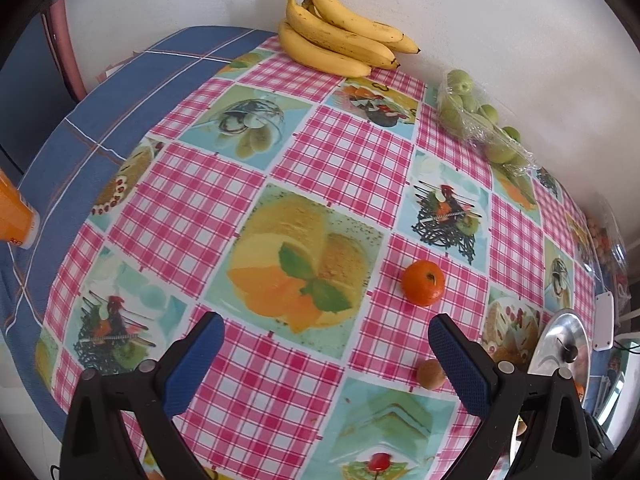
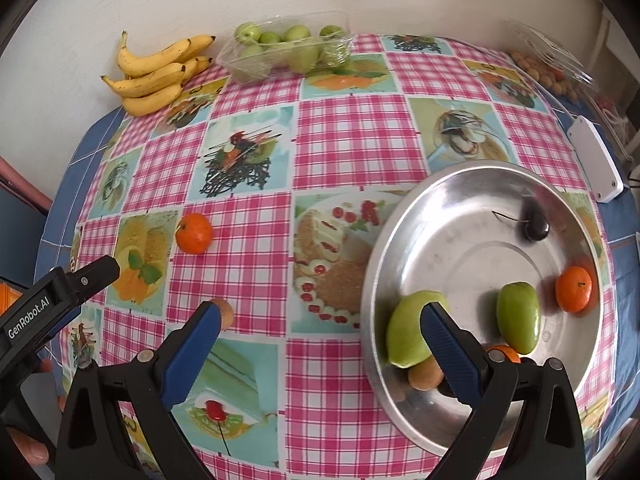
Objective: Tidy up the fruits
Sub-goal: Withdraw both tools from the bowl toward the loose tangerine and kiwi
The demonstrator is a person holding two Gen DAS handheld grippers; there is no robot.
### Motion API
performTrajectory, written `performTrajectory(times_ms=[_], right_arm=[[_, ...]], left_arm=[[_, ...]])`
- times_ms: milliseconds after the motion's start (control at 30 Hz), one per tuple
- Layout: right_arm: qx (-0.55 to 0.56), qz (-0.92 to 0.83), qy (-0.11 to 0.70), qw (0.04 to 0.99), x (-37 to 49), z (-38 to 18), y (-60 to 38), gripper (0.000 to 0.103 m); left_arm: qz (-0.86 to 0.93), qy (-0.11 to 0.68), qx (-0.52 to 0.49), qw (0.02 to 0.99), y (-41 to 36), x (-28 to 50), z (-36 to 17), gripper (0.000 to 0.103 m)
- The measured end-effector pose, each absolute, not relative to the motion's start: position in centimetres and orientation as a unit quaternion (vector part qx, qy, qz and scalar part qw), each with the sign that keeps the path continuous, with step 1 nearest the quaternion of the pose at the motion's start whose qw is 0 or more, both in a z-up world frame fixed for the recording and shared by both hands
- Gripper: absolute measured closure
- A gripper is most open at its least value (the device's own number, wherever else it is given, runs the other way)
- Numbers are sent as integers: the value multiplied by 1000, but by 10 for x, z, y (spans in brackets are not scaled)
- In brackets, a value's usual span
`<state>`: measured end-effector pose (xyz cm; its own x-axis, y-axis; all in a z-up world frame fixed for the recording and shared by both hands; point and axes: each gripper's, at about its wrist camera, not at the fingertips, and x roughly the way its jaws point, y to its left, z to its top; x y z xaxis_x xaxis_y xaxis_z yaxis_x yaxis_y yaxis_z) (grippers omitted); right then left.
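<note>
A small orange mandarin (image 1: 423, 283) lies on the checked tablecloth, ahead and right of my open, empty left gripper (image 1: 326, 338); it also shows in the right wrist view (image 2: 194, 233). A small brown fruit (image 1: 431, 374) lies by the left gripper's right finger and also behind my right gripper's left fingertip (image 2: 226, 312). My right gripper (image 2: 320, 326) is open and empty at the rim of a metal bowl (image 2: 460, 208). The bowl holds two green fruits (image 2: 518, 318), a mandarin (image 2: 573, 289), a dark cherry (image 2: 536, 226) and a brown fruit (image 2: 424, 376).
A banana bunch (image 1: 340, 36) and a plastic tray of green fruits (image 2: 286, 50) lie along the wall. A clear box of small fruits (image 2: 548, 70) and a white device (image 2: 596, 158) are at the far right. An orange cup (image 1: 14, 216) stands left.
</note>
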<state>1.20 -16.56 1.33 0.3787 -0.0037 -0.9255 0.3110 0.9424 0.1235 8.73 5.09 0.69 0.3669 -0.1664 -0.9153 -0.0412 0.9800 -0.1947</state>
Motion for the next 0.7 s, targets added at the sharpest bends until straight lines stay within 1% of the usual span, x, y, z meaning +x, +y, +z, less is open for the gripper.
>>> performTrajectory(times_ms=[233, 400, 467, 567, 700], right_arm=[[138, -71, 546, 823, 21, 11, -148, 3], [123, -56, 551, 823, 26, 7, -133, 3], [119, -54, 554, 822, 27, 3, -130, 3], [120, -49, 558, 819, 29, -2, -127, 3], [117, -48, 567, 814, 32, -13, -125, 3]], left_arm=[[-38, 569, -94, 816, 61, 90, 3, 0], [-35, 569, -73, 818, 68, 92, -1, 0], [-26, 571, -66, 818, 74, 93, -5, 0], [-20, 581, -85, 809, 82, 95, -13, 0], [-18, 597, -77, 799, 81, 96, -26, 0]])
